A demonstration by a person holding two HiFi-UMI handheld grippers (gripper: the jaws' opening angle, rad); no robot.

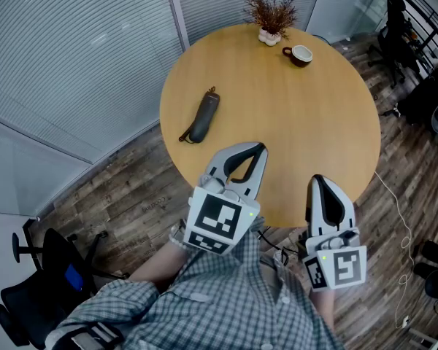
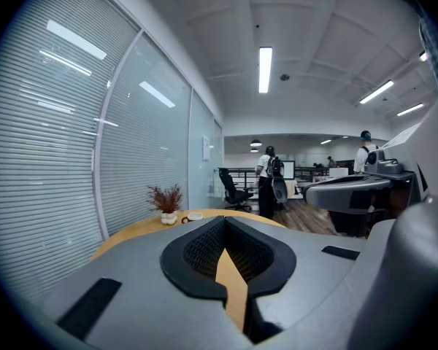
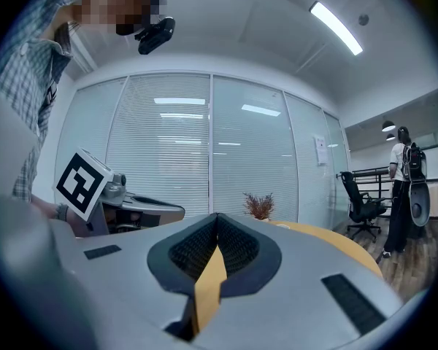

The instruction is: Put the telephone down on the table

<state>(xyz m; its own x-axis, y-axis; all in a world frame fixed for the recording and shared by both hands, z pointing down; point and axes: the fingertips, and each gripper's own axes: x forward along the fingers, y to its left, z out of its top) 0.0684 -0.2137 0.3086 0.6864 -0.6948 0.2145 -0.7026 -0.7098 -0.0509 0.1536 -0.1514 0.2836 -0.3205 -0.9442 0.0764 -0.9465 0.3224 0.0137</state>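
Telephone (image 1: 204, 116) lies flat on the round table (image 1: 314, 108), well ahead of the left gripper (image 1: 257, 153) and off to its left; neither gripper touches it. Both grippers hang over the table's near edge, side by side, the right gripper (image 1: 318, 182) a little to the right of the left one. Each has its jaws together with nothing between them; only the table top shows through the slot behind the meeting tips. Far ahead of the two grippers, at the table's far edge, stand a small potted plant (image 1: 271, 17) and, just beside it, a cup (image 1: 300, 53).
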